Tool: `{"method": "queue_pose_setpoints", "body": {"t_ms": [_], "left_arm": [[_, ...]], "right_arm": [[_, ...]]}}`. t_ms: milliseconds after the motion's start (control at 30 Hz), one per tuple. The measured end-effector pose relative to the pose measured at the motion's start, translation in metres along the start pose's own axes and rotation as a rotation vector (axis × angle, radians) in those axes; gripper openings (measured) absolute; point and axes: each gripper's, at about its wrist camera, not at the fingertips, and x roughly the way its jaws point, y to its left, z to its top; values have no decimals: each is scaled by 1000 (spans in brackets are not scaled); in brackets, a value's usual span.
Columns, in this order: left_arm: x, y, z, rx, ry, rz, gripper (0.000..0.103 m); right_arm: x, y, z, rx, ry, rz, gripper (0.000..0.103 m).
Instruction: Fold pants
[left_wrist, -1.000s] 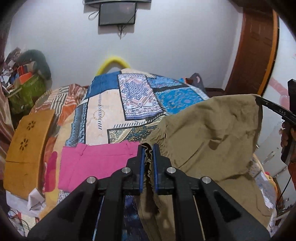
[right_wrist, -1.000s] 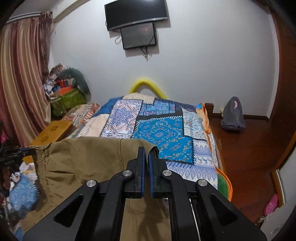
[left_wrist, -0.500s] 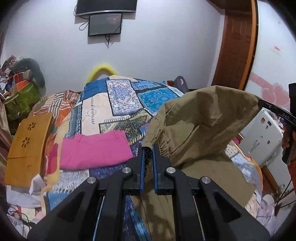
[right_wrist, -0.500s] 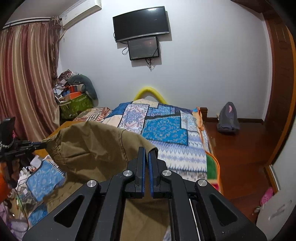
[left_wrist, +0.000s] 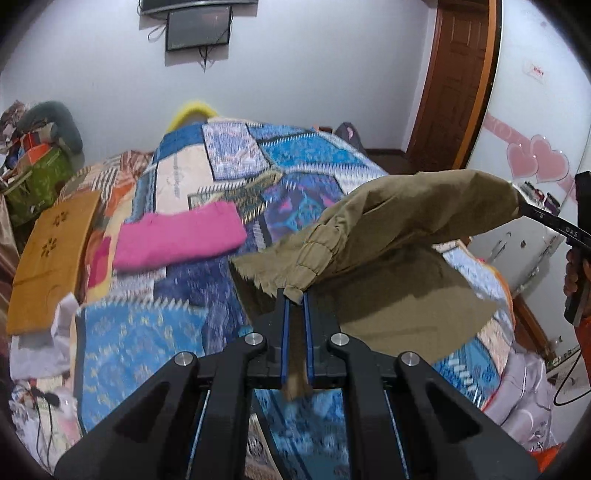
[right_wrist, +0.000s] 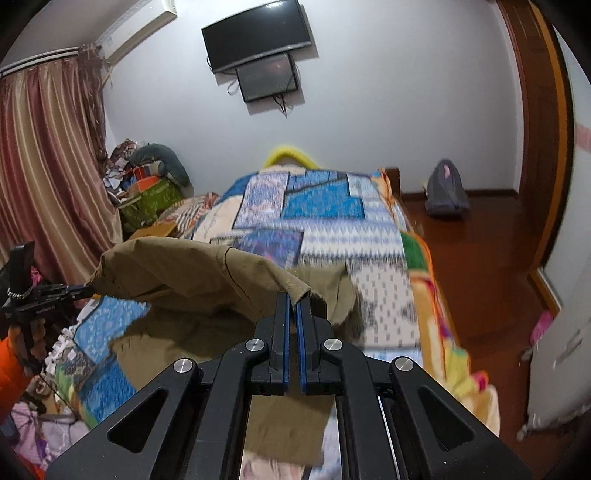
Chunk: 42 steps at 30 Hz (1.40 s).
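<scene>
The pants (left_wrist: 406, 221) hang in the air over the bed (left_wrist: 140, 339), waistband stretched between the left gripper (left_wrist: 294, 295) and right gripper (right_wrist: 293, 299), both clamped on it. Legs trail on the bed; seemingly no fold is made yet.

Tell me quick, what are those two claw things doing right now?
Left gripper: closed on one end of the khaki pants, lifted above the bed.
Right gripper: closed on the other end of the pants.
</scene>
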Motion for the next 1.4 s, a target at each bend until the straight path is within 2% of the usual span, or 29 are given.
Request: {"method": "queue_pose_setpoints", "body": {"t_ms": [167, 367, 500, 633, 800, 967, 1100, 1267, 1333, 1400], "left_arm": [[-3, -4, -24, -2, 11, 1, 2], [-8, 5, -42, -35, 26, -10, 2], [-18, 6, -50, -25, 25, 17, 2], [-20, 5, -46, -19, 25, 41, 2], [-8, -6, -28, -1, 25, 46, 3], [16, -20, -7, -7, 52, 11, 11], [41, -36, -5, -7, 94, -19, 16], [71, -50, -28, 15, 163, -11, 16], [77, -49, -38, -1, 167, -19, 16], [74, -50, -41, 2, 152, -18, 16]], "right_arm": [[-4, 1, -26, 18, 40, -14, 3], [-10, -5, -58, 85, 83, -3, 4], [-17, -6, -72, 99, 102, -45, 5], [-27, -14, -76, 113, 112, -94, 5], [-29, -10, -61, 65, 112, -121, 6], [-5, 13, -43, 21, 93, -56, 34], [27, 35, -47, -16, 131, 1, 34], [67, 47, -77, -36, 267, 31, 34], [76, 43, -91, -30, 316, 39, 34], [72, 39, -101, -14, 310, 51, 35]]}}
